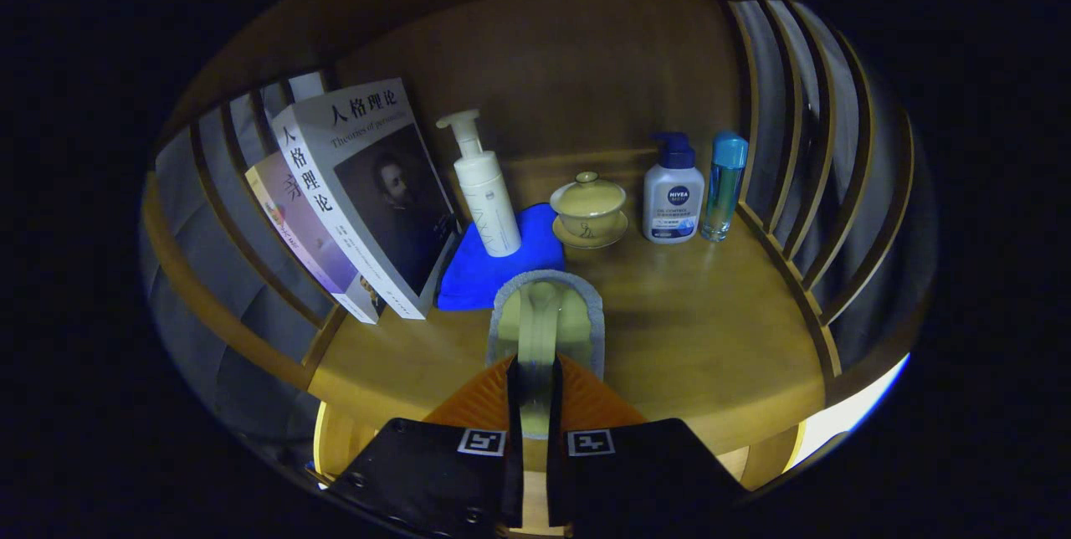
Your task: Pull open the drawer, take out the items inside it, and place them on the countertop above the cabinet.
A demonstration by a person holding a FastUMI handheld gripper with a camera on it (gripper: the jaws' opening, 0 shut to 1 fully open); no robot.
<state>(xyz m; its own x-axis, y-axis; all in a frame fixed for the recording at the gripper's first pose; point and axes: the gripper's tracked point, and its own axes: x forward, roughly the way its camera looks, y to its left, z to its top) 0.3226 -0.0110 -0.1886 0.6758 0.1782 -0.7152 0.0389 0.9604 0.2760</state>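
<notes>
Wooden countertop (694, 330) with slatted wooden side rails (786, 154) and a solid wooden back panel; it spans the whole scene ahead of the gripper.

Two paperback books (368, 196) lean against the left rail, the grey-covered one in front, a paler one behind it.

Blue folded cloth (477, 271) lies flat beside the books, just ahead of the fingers.

White pump bottle (485, 187), tall and slim, stands upright at the rear of the blue cloth, apparently on it.

White squat pump bottle with a dark blue cap (673, 192) stands upright toward the right rail. Touching or just beside it, a slim clear-blue bottle with a blue cap (724, 186).

Yellow-green lidded ceramic cup on a matching saucer (588, 208) sits between the tall pump bottle and the squat one.

Gripper (535, 392): fingers nearly closed, both pressing on a pale yellow-green object with a grey fuzzy rim (544, 313), held above the countertop's front part, just in front of the blue cloth. Cannot tell what the object is.
</notes>
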